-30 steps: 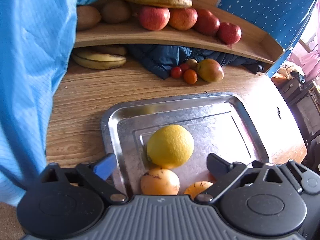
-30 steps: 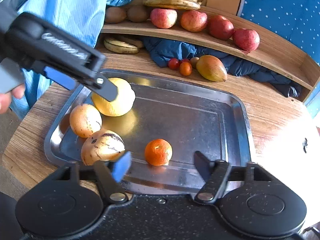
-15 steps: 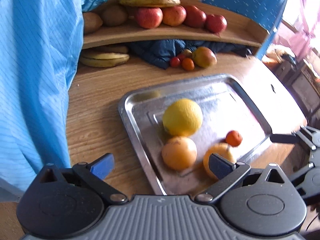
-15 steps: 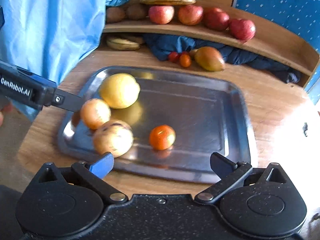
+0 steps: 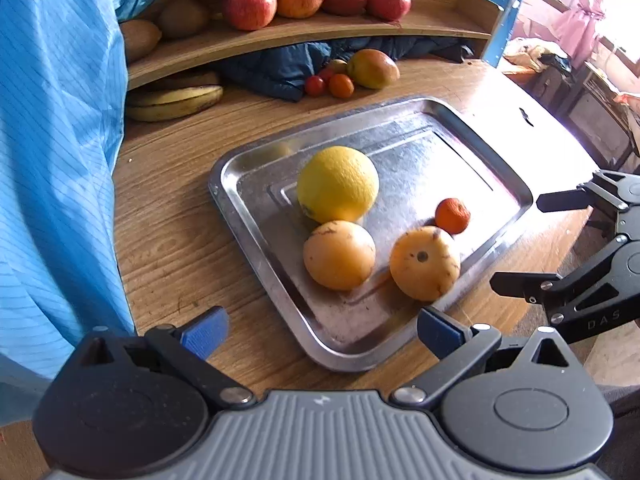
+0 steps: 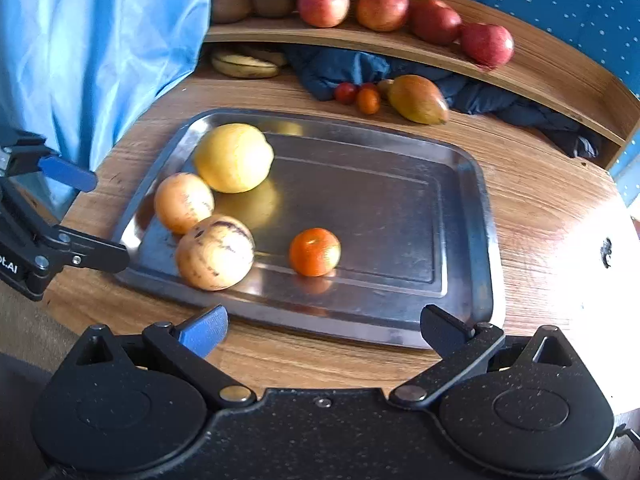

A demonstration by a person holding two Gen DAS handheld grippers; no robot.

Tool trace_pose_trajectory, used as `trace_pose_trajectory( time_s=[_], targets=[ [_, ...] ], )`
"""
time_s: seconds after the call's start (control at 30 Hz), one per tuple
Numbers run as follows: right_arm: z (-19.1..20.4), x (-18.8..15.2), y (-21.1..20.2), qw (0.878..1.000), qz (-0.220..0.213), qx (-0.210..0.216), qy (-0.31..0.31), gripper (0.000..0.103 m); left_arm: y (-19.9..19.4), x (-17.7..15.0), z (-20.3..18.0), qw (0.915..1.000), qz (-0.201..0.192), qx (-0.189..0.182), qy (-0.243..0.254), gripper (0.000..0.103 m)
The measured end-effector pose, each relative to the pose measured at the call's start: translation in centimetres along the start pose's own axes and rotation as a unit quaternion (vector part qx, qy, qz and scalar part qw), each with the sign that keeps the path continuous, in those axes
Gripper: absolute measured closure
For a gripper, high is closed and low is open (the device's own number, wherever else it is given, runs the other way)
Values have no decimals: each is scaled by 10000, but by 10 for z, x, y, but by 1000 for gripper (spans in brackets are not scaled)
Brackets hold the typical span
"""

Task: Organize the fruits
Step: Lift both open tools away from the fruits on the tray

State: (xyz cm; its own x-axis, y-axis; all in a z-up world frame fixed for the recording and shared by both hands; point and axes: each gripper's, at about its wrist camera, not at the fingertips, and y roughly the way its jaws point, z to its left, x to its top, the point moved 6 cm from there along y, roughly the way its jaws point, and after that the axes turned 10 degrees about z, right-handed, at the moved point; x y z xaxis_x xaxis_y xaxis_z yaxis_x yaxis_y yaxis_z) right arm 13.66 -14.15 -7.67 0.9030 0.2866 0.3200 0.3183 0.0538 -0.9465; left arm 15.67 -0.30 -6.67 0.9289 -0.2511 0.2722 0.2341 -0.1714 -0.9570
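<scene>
Both claws spread, empty, low in frame.
I see tray (image 6: 468, 216) w/ yellow citrus (image 6: 233, 157) centre-left; left claw (image 5: 320, 330), right claw (image 6: 322, 330) off it.

Rectangular silver metal tray (image 6: 468, 216) on round wooden table (image 6: 540, 200): right half of floor bare and open from above. Left half occupied by large yellow citrus (image 6: 233, 157), two speckled pale-orange round fruits (image 6: 183, 201) (image 6: 215, 252), touching in a cluster, and small orange mandarin (image 6: 315, 251) set apart, with a narrow gap between. Raised tray rim bounds all sides. Bare table strips are left before and beside the tray. Behind it, passage is blocked by a red-yellow mango (image 6: 418, 99), small red and orange fruits (image 6: 357, 96), crumpled dark blue cloth (image 6: 340, 68) and curved wooden shelf (image 6: 520, 68). Left flank is closed by hanging light blue fabric (image 6: 100, 48).
</scene>
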Motion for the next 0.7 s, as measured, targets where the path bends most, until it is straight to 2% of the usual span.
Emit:
trace_pose_trajectory(
  time_s=[0.33,0.7],
  targets=[
    [-21,12,4,9999,-90,47,21,1,1,28,11,9982,-159,88,-570,0],
    [-52,29,7,9995,-263,188,67,1,11,70,1,9942,-350,139,-1003,0]
  ],
)
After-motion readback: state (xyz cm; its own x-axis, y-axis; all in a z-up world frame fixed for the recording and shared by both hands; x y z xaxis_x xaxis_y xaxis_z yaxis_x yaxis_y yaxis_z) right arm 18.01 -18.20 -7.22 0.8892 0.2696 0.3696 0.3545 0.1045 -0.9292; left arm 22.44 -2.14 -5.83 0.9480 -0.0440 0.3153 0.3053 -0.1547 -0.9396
